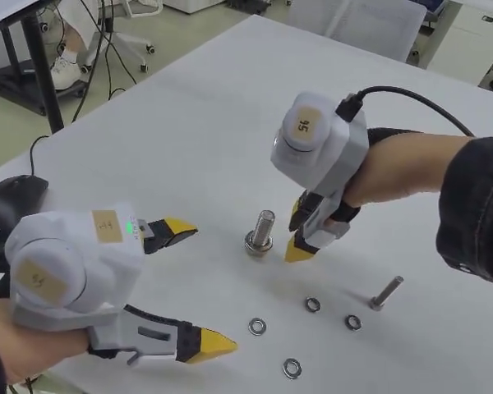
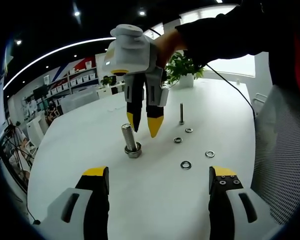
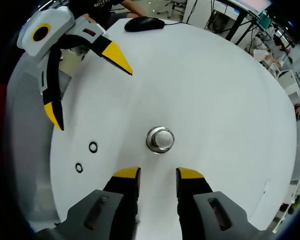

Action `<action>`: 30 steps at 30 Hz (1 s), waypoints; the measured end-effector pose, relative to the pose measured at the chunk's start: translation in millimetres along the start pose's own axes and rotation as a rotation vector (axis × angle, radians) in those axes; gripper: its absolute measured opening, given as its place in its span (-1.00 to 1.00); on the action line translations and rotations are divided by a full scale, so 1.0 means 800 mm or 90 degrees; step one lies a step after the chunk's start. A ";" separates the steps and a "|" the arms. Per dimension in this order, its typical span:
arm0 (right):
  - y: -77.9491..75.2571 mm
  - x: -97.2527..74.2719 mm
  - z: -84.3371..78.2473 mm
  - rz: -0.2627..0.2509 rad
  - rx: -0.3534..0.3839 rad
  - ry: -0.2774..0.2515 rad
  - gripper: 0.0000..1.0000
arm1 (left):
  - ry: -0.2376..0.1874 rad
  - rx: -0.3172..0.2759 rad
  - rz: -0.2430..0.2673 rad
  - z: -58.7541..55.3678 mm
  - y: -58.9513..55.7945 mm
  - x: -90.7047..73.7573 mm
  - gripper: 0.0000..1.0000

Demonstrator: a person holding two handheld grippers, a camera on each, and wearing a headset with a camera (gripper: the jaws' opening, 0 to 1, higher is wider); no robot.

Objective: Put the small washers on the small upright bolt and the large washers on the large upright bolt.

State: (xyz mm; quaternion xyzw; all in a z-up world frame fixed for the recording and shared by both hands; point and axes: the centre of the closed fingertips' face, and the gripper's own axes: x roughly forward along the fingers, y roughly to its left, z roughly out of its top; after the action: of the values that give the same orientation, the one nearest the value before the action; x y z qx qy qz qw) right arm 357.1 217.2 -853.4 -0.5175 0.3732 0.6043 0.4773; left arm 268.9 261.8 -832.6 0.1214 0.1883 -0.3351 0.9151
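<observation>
Bright, even overhead office light, soft faint shadows, sharp focus, fisheye bending at both gripper views' edges.

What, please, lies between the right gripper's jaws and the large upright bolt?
Nothing lies there. In the right gripper view, a short stretch of bare white table separates the right gripper from the large upright bolt.

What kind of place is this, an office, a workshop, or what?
Probably an open-plan office or lab. The work sits on a big white table with a computer mouse at its edge. There is a potted plant nearby and a rolling office chair on the floor beyond.
</observation>
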 end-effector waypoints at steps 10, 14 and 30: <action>0.006 -0.005 -0.009 -0.005 0.002 -0.004 -0.41 | 0.001 0.002 -0.007 0.001 -0.003 0.004 0.63; 0.012 -0.009 -0.012 -0.007 0.000 -0.005 -0.41 | 0.001 0.001 -0.008 0.001 -0.003 0.004 0.63; 0.041 -0.010 -0.015 0.005 0.005 -0.016 -0.41 | 0.001 0.002 -0.013 0.004 -0.007 0.006 0.63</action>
State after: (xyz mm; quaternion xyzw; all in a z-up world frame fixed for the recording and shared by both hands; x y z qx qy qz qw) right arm 328.9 195.6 -848.9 -0.5066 0.3714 0.6110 0.4818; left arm 269.6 253.9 -832.2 0.1212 0.1901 -0.3447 0.9113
